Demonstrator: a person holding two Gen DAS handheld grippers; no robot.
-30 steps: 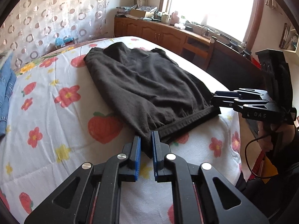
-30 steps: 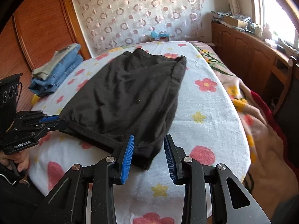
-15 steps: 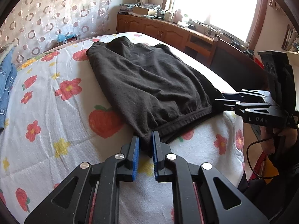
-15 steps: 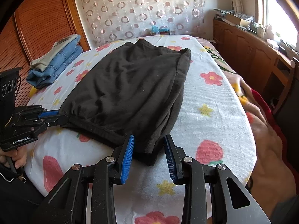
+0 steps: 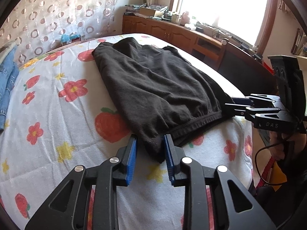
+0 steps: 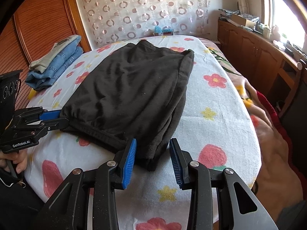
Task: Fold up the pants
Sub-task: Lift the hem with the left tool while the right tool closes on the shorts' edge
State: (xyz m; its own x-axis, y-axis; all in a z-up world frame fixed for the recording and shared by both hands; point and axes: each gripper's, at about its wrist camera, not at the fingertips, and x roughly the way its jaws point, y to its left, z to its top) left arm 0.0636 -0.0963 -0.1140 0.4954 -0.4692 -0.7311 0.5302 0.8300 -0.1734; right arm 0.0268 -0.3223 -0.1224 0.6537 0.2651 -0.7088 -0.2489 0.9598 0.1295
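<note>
Black pants (image 5: 153, 92) lie folded flat on the flowered bedspread (image 5: 57, 115), waistband toward me; they also show in the right wrist view (image 6: 130, 95). My left gripper (image 5: 150, 149) is open, its blue pads either side of the near left waistband corner. My right gripper (image 6: 152, 151) is open, its pads either side of the near right corner. Each gripper shows in the other's view, the right (image 5: 233, 103) and the left (image 6: 59, 117), at the waistband ends.
Folded blue jeans (image 6: 55, 65) are stacked at the far left of the bed. A wooden cabinet (image 6: 259, 53) with clutter runs under the window on the right. A wooden wardrobe (image 6: 38, 25) stands at the left. The bed edge is right below the grippers.
My left gripper was shut on the waistband corner and is now open. My right gripper has opened wider. The pants rest on the bed.
</note>
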